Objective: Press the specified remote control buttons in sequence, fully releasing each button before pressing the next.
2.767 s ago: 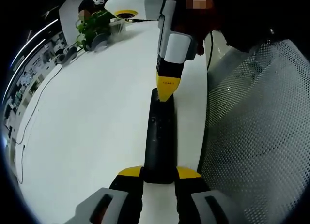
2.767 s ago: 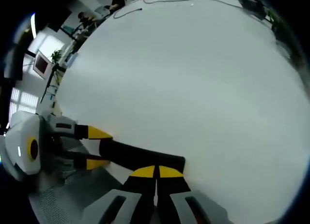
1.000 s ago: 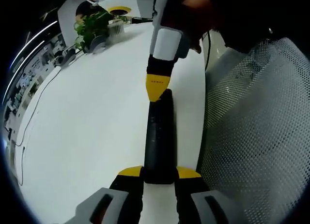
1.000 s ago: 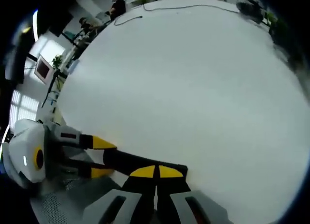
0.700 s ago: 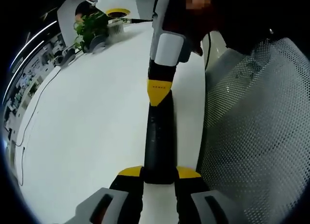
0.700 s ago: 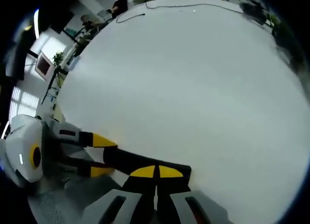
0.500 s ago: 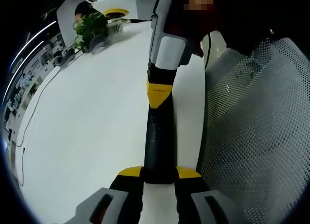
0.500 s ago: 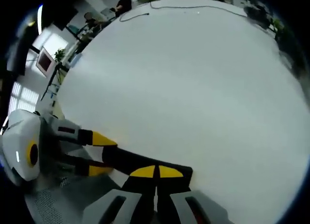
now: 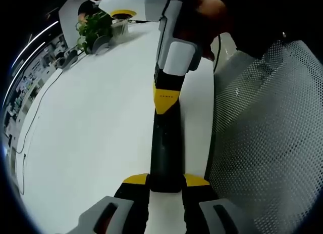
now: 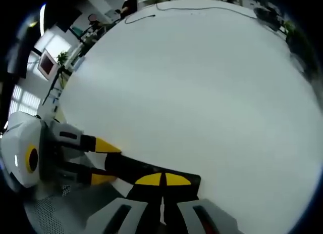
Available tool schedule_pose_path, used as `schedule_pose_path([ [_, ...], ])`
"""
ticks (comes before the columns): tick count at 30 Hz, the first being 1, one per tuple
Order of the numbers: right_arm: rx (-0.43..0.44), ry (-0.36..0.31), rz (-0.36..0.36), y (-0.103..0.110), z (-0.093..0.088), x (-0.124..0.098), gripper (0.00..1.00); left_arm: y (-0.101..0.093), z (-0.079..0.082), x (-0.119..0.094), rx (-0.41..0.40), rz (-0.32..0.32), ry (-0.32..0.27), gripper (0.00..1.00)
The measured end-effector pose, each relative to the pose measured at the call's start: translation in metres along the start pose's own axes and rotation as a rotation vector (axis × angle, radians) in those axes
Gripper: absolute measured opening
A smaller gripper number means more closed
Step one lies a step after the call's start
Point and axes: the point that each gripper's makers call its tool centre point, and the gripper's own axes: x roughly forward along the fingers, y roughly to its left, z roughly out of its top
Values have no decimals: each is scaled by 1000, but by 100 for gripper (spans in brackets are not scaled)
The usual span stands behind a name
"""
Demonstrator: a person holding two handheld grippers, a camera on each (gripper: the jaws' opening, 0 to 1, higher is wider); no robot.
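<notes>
Lying on the white table (image 9: 91, 123), the black remote (image 9: 165, 148) is pinched at its near end by the left gripper (image 9: 165, 180); the right gripper (image 9: 165, 98), tips pressed together, touches its far end.

one remote control (image 9: 164, 143), two grippers (image 9: 165, 181) (image 10: 162, 181), one potted plant (image 9: 96, 27)

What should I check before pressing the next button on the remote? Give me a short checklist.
1. Remote held firm: ok, left gripper shut on its near end.
2. Right gripper closed to a point: ok, jaws together.
3. Tip over the remote: ok, it sits over the far end.
4. Previous button fully released: cannot tell, any gap between tip and remote is hidden.
5. Remote on the table: ok, lying flat near the edge.
6. Which button is under the tip: cannot tell, buttons too dark.
</notes>
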Motion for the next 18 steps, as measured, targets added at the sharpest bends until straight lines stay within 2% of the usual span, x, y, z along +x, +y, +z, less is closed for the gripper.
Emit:
schedule_pose_path([
  [5,4,-5,3,0,0,0,0,0,0,0,2,-1,2,25],
  [10,-34,2,-11,0,0,0,0,0,0,0,1,-1,1,25],
  [18,5,12,10,0,1,0,0,0,0,0,-4,3,-3,25],
])
